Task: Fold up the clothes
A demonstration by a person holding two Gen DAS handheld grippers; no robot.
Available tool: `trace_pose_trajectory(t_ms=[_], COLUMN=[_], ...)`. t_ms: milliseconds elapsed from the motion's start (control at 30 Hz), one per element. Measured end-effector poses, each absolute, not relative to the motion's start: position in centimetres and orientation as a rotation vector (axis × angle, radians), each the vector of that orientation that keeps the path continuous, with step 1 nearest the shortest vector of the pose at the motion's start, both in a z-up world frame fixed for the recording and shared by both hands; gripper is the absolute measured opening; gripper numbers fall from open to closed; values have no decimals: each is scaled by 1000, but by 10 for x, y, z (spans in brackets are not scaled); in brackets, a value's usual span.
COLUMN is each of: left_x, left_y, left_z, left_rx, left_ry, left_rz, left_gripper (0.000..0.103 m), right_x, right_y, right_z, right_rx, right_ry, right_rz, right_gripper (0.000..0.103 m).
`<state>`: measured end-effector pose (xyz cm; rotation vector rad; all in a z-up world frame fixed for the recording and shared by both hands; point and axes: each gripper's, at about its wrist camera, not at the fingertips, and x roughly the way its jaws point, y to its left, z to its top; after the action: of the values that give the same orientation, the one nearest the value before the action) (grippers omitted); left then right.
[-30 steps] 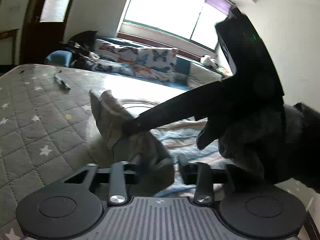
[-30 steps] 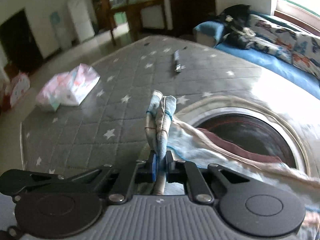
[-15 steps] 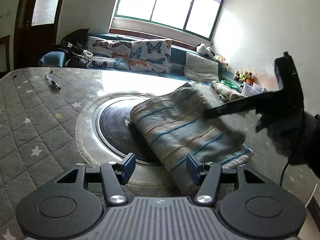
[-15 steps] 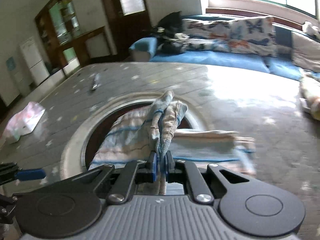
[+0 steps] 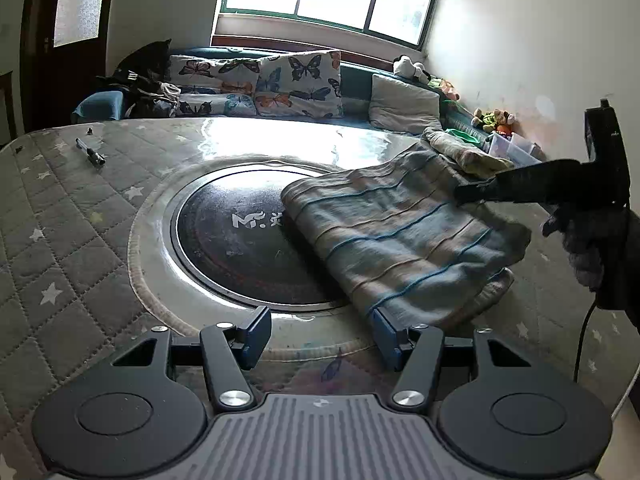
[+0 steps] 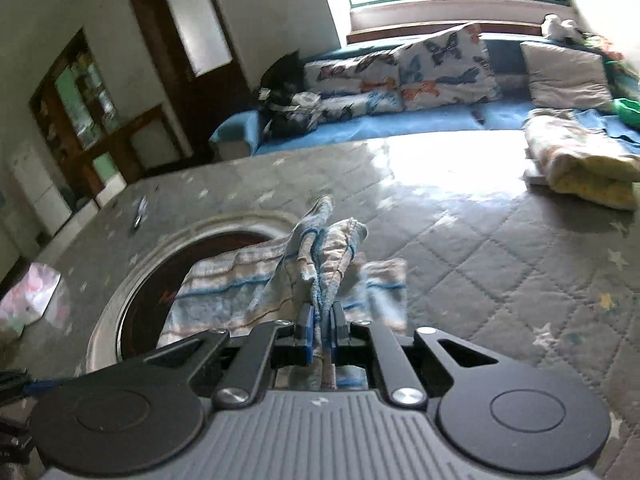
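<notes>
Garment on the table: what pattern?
The garment has faded blue and beige bands with thin blue stripes, clearest in the left wrist view.

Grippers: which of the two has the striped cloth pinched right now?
The right gripper: its fingers are shut on a bunched edge of the striped cloth. The left gripper is open, with only bare table between its fingers.

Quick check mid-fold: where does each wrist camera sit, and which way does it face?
Left wrist: behind the open left claw, facing the window; shows the striped cloth and the right claw.
Right wrist: behind the right claw, shut on the cloth's bunched edge, facing the sofa.
Shared: cloth, butterfly cushions, round black insert.
</notes>
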<state>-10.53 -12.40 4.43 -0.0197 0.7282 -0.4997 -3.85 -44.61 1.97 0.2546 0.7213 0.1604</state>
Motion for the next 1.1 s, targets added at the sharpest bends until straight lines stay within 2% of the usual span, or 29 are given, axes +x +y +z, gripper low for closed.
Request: trace_pose_trajectory(t_ms=[367, 433, 533, 833, 1100], left_x=[-104, -103, -102, -112, -120], left_y=[-130, -128, -127, -157, -200], left_z=[38, 37, 38, 42, 26], left_rx=[2, 5, 9, 117, 298], left_ry=[753, 756, 749, 685, 615], left_rz=[-491, -485, -488, -610, -681], left_gripper=[59, 61, 63, 70, 70], right_x=[-35, -36, -43, -95, -121], right_y=[-464, -468, -474, -477, -478], right_z=[-5, -7, -4, 5, -2], right_rx=[328, 346, 338, 357, 446], right_ry=[758, 766, 757, 749, 737], right_rz=[108, 105, 77, 111, 122], right_gripper=[8, 17, 23, 23, 22])
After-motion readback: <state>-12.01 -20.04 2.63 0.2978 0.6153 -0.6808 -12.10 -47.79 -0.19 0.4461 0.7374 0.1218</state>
